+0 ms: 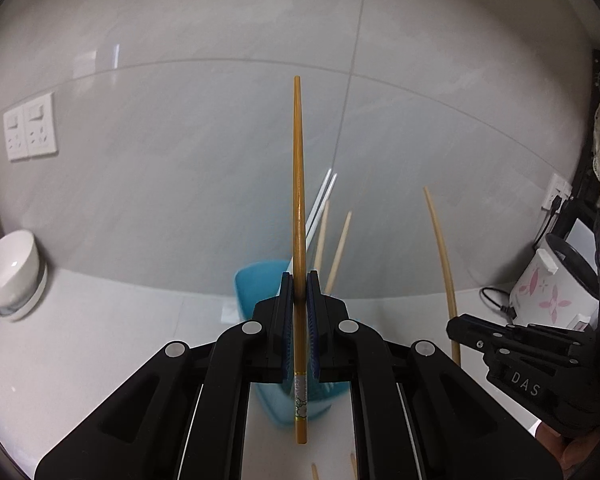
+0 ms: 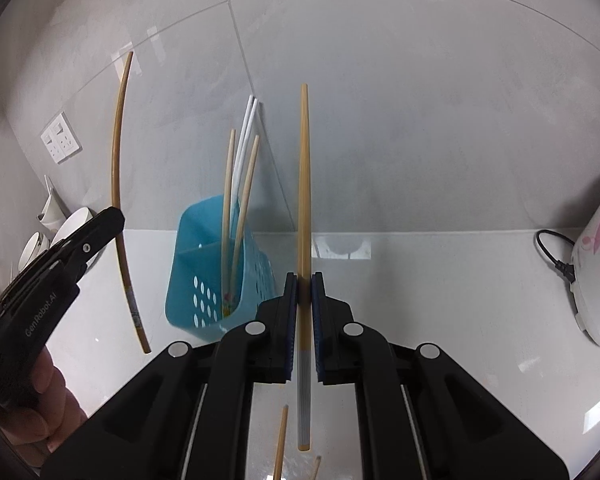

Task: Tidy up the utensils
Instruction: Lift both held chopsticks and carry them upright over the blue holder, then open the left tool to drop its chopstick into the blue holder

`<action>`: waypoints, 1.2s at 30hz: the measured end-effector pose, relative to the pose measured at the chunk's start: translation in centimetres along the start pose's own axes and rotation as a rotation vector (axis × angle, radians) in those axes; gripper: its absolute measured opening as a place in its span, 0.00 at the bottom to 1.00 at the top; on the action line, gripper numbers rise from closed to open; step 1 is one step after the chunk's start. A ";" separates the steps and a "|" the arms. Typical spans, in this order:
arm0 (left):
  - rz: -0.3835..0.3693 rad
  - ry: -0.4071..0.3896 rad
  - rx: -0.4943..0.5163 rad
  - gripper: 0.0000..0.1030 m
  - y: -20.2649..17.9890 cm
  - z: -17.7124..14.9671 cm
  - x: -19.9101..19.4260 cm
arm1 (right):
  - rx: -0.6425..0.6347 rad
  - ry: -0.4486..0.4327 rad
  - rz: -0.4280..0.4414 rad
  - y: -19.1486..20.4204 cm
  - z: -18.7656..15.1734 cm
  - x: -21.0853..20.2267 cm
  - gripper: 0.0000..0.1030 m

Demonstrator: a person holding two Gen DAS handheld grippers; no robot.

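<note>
Left wrist view has the left gripper [image 1: 300, 288] pinching 1 brown chopstick [image 1: 299, 200] between its blue pads, the thin tip pointing up at the tiled wall and the patterned butt end hanging below the jaws. Right wrist view shows the right gripper [image 2: 305, 288] clamped the same way on a paler chopstick [image 2: 304, 184], tip up, its grey ribbed end hanging below. Just past both grippers stands a blue perforated utensil basket [image 2: 204, 280] on the white counter [image 2: 440, 300], holding 2 light wooden chopsticks [image 2: 244, 200] and 2 white ones [image 2: 246, 136] that lean against the wall. More chopsticks [image 2: 280, 444] lie on the counter beneath the right gripper. A person's hand [image 2: 48, 400] grips the left tool's handle. White bowls [image 1: 10, 268] sit far left, wall sockets [image 1: 30, 126] above them, and a rice cooker with pink flowers [image 2: 598, 264] stands far right with its black cord.
</note>
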State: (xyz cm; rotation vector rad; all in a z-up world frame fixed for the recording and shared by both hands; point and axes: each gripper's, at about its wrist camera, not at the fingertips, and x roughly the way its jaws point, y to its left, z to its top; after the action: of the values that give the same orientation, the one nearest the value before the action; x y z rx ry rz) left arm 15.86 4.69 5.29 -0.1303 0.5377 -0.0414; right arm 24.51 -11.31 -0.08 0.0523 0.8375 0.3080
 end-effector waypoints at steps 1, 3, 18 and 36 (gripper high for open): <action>-0.009 -0.014 0.003 0.06 -0.1 0.1 0.3 | 0.003 -0.003 0.000 0.0 0.3 0.1 0.06; -0.026 -0.045 0.019 0.06 -0.6 0.3 0.9 | 0.007 -0.005 0.002 0.0 0.7 0.4 0.06; -0.073 -0.071 0.049 0.06 -1.6 -1.2 6.1 | 0.027 0.016 -0.004 -0.9 0.9 2.2 0.06; -0.072 0.047 0.061 0.08 -2.2 -3.8 8.9 | 0.035 0.020 0.006 -0.7 0.8 2.5 0.06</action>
State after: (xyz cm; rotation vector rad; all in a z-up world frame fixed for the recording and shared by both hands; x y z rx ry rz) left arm 21.58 1.47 -2.17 -0.0895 0.5776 -0.1312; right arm 26.80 -11.25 -1.47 0.0848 0.8632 0.3000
